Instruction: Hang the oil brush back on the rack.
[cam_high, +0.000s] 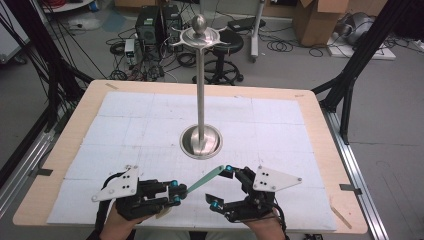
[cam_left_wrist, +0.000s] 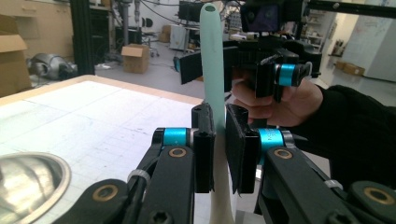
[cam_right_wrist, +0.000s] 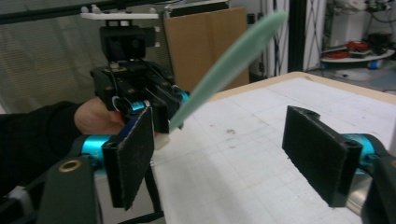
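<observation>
Left gripper (cam_high: 176, 192) pinching the pale end of a green spatula (cam_high: 206, 179), jaws pressed tight on it. Handle slanting up and away from those jaws toward the right gripper (cam_high: 222, 186). Right gripper spread wide, spatula tip reaching between its pads, untouched. Beyond both, a metal stand (cam_high: 201, 141) on the white mat (cam_high: 125, 130).

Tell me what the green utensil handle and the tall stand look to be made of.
The green handle looks like matte silicone or soft plastic: an even pastel colour with no glare. The left gripper clamps it. The stand appears to be polished metal, likely steel, with bright reflections along its pole and dished base.
</observation>
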